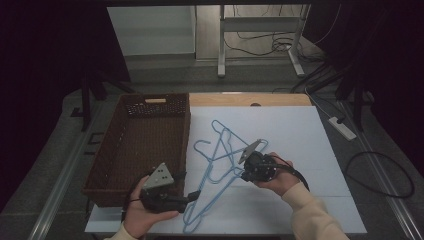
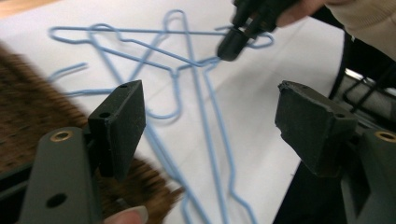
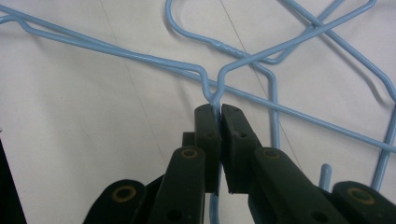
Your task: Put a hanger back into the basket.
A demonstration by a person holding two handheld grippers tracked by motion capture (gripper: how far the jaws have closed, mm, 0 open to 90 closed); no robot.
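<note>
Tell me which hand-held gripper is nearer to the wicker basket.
Left. The left hand-held gripper hovers open at the wicker basket's near right corner; the right hand-held gripper is farther right over the white board, shut on a blue wire hanger.

The left gripper (image 1: pixel 186 199) stood with jaws wide apart, while the right gripper (image 3: pixel 219 112) was clamped nearly closed, both hand-held.
</note>
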